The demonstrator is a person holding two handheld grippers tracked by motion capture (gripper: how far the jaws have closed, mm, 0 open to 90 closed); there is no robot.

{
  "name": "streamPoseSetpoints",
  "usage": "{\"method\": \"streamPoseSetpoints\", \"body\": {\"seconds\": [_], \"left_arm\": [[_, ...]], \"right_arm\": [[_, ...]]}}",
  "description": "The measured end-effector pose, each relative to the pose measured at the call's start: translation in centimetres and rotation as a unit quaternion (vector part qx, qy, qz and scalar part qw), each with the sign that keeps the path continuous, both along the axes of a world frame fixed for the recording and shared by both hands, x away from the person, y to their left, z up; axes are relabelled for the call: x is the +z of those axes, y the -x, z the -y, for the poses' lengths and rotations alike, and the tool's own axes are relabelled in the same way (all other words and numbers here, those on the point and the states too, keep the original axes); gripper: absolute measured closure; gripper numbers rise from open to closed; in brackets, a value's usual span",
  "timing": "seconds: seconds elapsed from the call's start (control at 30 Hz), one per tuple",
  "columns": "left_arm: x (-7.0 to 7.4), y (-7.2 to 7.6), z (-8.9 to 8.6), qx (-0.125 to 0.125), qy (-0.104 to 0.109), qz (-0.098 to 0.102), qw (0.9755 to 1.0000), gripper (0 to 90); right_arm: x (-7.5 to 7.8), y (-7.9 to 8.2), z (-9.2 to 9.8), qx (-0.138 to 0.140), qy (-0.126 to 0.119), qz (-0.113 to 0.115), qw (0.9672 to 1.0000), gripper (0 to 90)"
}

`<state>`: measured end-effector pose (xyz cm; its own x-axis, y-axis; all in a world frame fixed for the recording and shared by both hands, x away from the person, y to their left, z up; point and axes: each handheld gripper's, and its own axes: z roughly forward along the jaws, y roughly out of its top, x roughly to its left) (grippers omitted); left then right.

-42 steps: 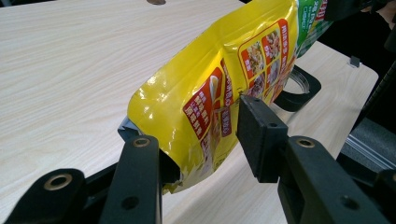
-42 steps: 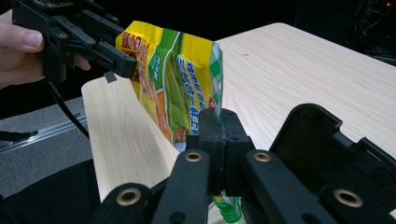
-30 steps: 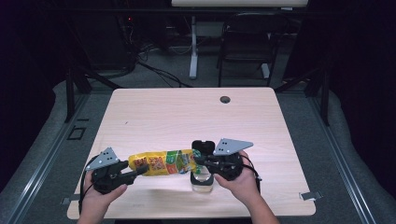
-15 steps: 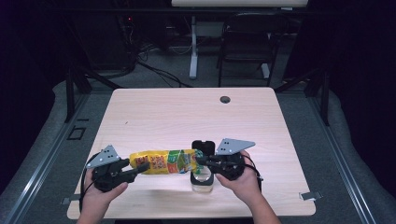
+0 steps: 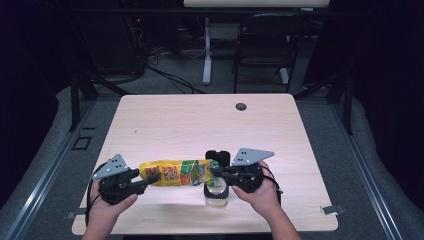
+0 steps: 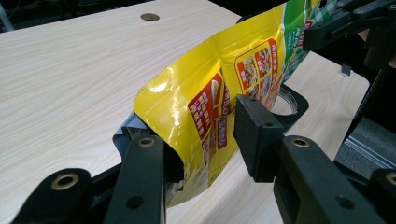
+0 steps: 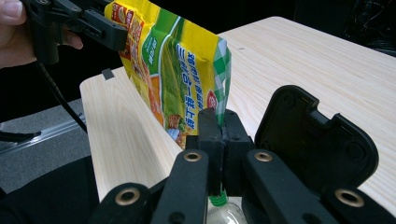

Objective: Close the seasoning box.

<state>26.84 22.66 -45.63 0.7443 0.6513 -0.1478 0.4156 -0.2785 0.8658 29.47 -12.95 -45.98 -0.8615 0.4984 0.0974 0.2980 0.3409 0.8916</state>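
Observation:
A yellow and green printed pouch (image 5: 177,172) hangs level above the table's near edge, stretched between both grippers. My left gripper (image 5: 150,179) grips its yellow bottom end, a pad pressing on each face (image 6: 201,135). The right gripper (image 5: 215,172) is shut on the green checked top end (image 7: 222,123). Under that end stands a small clear container (image 5: 217,195) with its black flip lid (image 7: 317,144) swung open; its rim (image 6: 287,100) peeks from behind the pouch (image 6: 210,84). The left gripper (image 7: 88,21) holds the far end of the pouch (image 7: 173,65).
The light wooden table (image 5: 200,125) has a round cable hole (image 5: 241,106) near its far edge. Beyond the table stand a white desk leg (image 5: 206,50) and a dark chair (image 5: 262,50). The person's hands rest at the near edge.

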Motion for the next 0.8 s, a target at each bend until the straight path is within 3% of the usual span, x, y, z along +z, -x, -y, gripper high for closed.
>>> {"method": "streamPoseSetpoints", "body": {"seconds": [0.8], "left_arm": [[0.89,-0.21,0.51,-0.005,-0.004,0.003,1.0,66.3]], "right_arm": [[-0.24,-0.17,0.49,-0.001,-0.001,-0.005,1.0,89.1]]}}
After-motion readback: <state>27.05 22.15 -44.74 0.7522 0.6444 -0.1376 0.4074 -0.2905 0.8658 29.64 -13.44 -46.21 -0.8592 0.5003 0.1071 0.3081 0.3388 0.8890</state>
